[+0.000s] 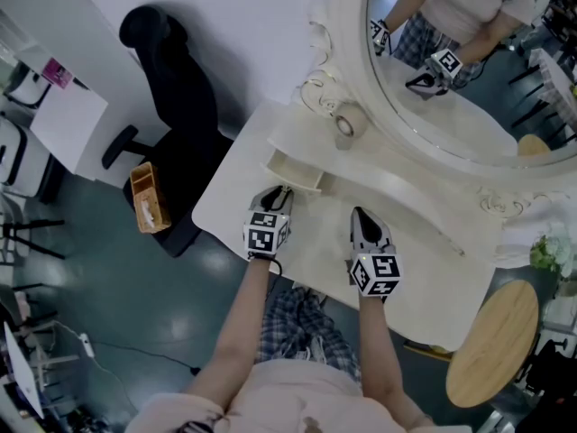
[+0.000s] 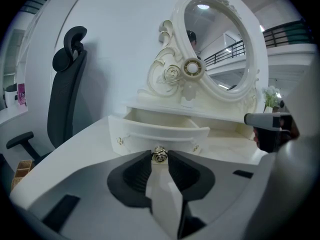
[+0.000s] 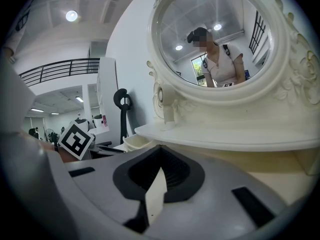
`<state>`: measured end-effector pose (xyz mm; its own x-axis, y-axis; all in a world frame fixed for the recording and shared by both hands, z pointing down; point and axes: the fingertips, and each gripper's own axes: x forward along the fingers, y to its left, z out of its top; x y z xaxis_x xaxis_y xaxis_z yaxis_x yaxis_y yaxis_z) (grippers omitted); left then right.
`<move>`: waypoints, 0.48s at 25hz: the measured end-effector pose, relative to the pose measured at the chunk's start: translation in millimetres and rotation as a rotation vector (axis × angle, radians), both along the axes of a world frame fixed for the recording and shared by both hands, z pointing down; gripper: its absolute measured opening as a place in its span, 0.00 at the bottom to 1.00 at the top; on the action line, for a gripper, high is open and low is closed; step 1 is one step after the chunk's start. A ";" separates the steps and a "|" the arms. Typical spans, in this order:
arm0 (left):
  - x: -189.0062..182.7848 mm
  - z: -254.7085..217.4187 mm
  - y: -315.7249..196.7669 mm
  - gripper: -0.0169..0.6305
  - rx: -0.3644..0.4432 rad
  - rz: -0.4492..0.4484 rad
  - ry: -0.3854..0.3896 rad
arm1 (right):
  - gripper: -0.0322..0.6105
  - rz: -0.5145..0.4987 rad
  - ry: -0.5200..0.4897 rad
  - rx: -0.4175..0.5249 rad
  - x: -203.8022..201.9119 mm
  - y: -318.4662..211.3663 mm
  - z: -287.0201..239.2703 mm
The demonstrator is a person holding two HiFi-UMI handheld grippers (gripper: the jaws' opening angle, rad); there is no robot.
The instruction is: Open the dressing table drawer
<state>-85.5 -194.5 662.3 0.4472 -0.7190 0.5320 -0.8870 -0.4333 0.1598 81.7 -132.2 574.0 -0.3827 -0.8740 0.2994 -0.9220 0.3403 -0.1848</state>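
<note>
Head view first. Looking down on a white dressing table w/ a big oval mirror at the back. Can see the drawer already slid out some, sitting just below the mirror's left end. Got the left gripper right at the drawer front, down-left of the mirror. Got the right gripper over the tabletop below the mirror, apart from the drawer. Also spotting a black office chair well left of the mirror and a round wooden stool below its right side.

Left gripper view next. Looking straight at the drawer front under the mirror. Can see into the box, so def partly open. Pinching the little gold knob between the jaws, narrow gap, pads on both sides of it.

Right gripper view last. Looking up at the mirror from low down, w/ a person reflected in it. Holding nothing here, clamped shut tip to tip afaict.
</note>
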 end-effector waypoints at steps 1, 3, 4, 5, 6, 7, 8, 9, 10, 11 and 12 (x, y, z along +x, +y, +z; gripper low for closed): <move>1.3 -1.6 1.4 0.21 0.001 0.005 0.018 | 0.07 0.000 0.000 0.000 0.4 0.1 0.0; 4.2 -5.3 7.2 0.39 -0.008 0.014 0.062 | 0.07 0.002 -0.001 0.000 1.2 0.3 -0.1; 4.7 -8.2 11.6 0.48 -0.010 0.014 0.086 | 0.07 0.003 -0.001 0.001 1.7 0.6 -0.5; 4.4 -12.1 16.5 0.51 -0.004 0.011 0.106 | 0.07 0.004 -0.001 0.002 2.4 0.9 -1.0; 3.6 -16.8 20.9 0.53 0.011 0.008 0.121 | 0.07 0.005 -0.001 0.003 3.2 0.9 -1.8; 2.8 -21.5 23.9 0.55 0.033 0.007 0.128 | 0.07 0.007 -0.002 0.005 4.3 0.6 -2.8; 2.0 -25.8 25.5 0.56 0.055 0.009 0.128 | 0.07 0.011 -0.004 0.007 5.5 -0.1 -3.9; 1.5 -29.5 26.2 0.57 0.073 0.012 0.126 | 0.07 0.015 -0.006 0.009 6.7 -0.6 -4.7; 1.0 -32.9 26.4 0.57 0.085 0.013 0.124 | 0.07 0.020 -0.008 0.010 8.1 -0.8 -5.4; 0.5 -36.5 26.3 0.58 0.095 0.011 0.126 | 0.07 0.024 -0.009 0.011 9.5 -0.5 -6.0; 0.1 -40.8 25.7 0.58 0.104 0.007 0.131 | 0.07 0.028 -0.009 0.013 11.0 -0.1 -7.0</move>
<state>-85.3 -168.8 621.5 0.5130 -0.7638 0.3918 -0.8583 -0.4597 0.2279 92.8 -132.3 567.0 -0.3609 -0.8880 0.2849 -0.9294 0.3172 -0.1887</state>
